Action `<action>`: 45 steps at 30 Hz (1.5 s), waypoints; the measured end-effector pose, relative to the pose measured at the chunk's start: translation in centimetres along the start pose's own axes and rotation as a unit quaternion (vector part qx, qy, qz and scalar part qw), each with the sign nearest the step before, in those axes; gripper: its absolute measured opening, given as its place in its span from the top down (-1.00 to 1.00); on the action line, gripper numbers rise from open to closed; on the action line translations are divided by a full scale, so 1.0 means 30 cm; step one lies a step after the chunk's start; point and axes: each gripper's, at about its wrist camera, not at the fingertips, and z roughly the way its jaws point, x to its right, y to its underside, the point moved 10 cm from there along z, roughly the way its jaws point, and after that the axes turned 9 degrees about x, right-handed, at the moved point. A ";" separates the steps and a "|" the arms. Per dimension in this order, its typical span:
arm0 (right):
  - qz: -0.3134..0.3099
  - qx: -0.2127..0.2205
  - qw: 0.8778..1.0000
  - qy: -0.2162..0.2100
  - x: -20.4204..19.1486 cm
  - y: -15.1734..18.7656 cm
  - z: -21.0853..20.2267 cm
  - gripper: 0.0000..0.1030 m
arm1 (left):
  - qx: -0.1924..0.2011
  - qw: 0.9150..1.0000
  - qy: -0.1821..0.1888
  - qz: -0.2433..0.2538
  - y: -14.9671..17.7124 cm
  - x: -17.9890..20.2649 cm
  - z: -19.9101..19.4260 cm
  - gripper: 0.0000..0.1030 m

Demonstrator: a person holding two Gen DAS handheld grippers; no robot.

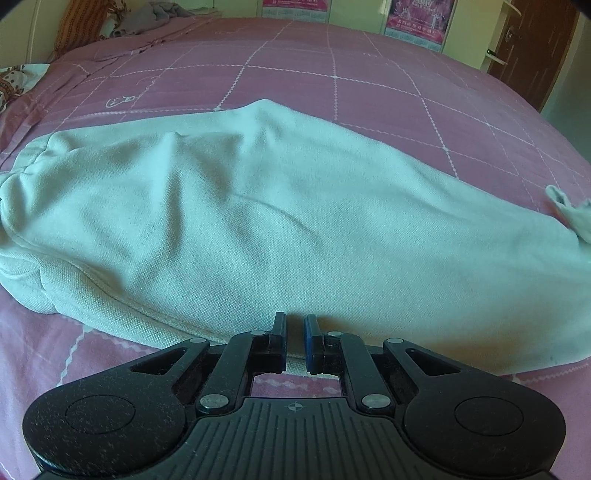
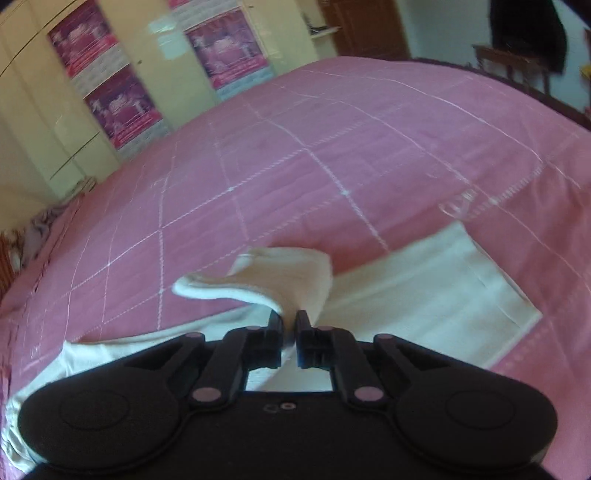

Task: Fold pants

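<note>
White pants (image 1: 258, 221) lie across the pink bed, waistband bunched at the left, legs running right. My left gripper (image 1: 295, 341) sits at the pants' near edge, its jaws nearly closed with a narrow gap over the hem; I cannot tell whether it pinches cloth. In the right wrist view my right gripper (image 2: 290, 326) is shut on the pants' leg end (image 2: 284, 277), which it holds lifted and curled above the bed. The other leg (image 2: 436, 295) lies flat to the right. The lifted end shows at the right edge of the left wrist view (image 1: 569, 214).
The pink checked bedspread (image 1: 332, 92) stretches far behind the pants. Pillows and bunched cloth (image 1: 92, 26) lie at the far left. A wardrobe with pink posters (image 2: 118, 103) stands beyond the bed. A brown door (image 1: 528, 44) is at the far right.
</note>
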 end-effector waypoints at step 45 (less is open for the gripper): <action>0.020 -0.002 0.997 0.073 0.474 0.022 0.062 0.82 | 0.015 0.998 -0.024 0.049 0.002 0.018 -0.012 0.82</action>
